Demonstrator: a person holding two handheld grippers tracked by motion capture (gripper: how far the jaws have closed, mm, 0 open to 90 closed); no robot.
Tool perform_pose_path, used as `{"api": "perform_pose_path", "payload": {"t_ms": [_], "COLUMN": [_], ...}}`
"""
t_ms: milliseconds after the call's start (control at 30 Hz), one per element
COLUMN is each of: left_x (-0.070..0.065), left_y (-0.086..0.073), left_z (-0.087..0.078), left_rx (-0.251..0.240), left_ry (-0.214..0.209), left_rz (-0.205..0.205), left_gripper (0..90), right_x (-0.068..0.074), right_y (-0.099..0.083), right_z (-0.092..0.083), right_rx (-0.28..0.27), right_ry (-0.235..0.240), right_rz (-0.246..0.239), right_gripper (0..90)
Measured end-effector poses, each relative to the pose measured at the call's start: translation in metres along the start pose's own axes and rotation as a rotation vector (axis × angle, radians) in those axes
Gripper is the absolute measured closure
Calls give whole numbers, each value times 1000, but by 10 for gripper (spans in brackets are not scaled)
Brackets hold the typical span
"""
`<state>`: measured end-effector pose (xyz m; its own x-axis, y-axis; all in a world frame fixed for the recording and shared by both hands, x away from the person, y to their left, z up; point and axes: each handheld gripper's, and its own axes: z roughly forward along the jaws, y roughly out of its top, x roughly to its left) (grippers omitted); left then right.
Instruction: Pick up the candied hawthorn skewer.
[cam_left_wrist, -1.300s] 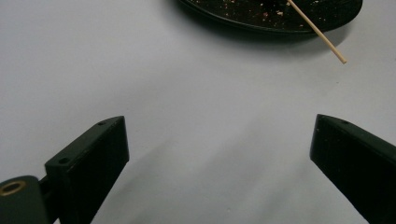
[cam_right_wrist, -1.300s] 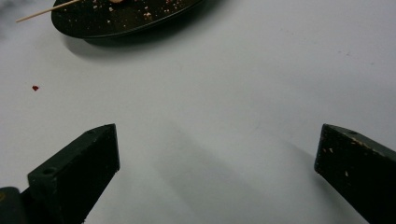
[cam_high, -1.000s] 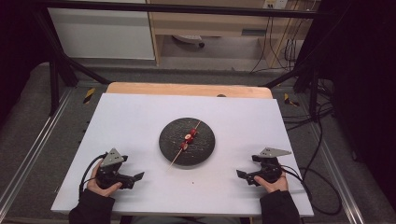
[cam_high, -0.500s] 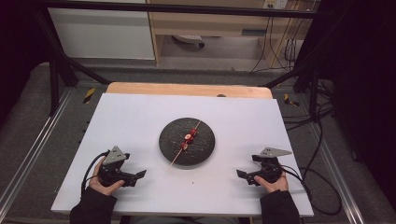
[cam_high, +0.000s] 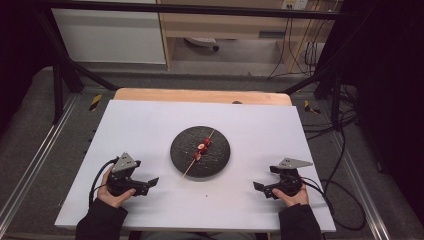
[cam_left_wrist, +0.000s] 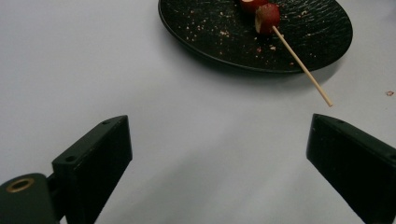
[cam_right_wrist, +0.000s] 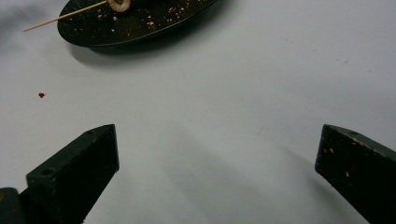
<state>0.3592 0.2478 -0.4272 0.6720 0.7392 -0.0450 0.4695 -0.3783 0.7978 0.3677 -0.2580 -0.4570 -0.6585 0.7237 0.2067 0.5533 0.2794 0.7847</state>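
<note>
A black round plate (cam_high: 217, 156) lies in the middle of the white table. Across it rests a wooden skewer (cam_high: 188, 171) carrying a few red fruit pieces (cam_high: 202, 145), its bare end sticking out over the plate's near-left rim. My left gripper (cam_high: 150, 184) rests low on the table at the near left, open and empty. In the left gripper view the plate (cam_left_wrist: 219, 42) and skewer (cam_left_wrist: 302, 67) lie ahead between the jaws. My right gripper (cam_high: 260, 188) sits at the near right, open and empty; the right gripper view has the plate (cam_right_wrist: 154, 25) at upper left.
The white table (cam_high: 150, 125) has a wooden strip along its far edge. A small red crumb (cam_right_wrist: 41, 95) lies on the surface near the plate. Cables trail on the floor at the right. Metal frame rails run along both sides.
Both hands and grippers stay almost still; the left gripper has shifted very slightly. The plate and skewer have not moved.
</note>
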Motion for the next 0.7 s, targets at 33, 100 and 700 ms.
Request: {"api": "perform_pose_path", "payload": {"t_ms": [33, 100, 700], "left_x": [0, -1, -22], "left_y": [1, 4, 40], "left_z": [0, 0, 25], "left_rx": [-2, -3, 11], "left_ry": [2, 4, 2], "left_rz": [3, 3, 11], "left_gripper": [63, 65, 78], "right_x": [0, 0, 1], "right_y": [0, 0, 0], "right_z": [0, -1, -1], "right_rx": [-1, -2, -14], "right_ry": [1, -3, -8], "right_rz": [0, -1, -8], "right_gripper": [5, 5, 4]}}
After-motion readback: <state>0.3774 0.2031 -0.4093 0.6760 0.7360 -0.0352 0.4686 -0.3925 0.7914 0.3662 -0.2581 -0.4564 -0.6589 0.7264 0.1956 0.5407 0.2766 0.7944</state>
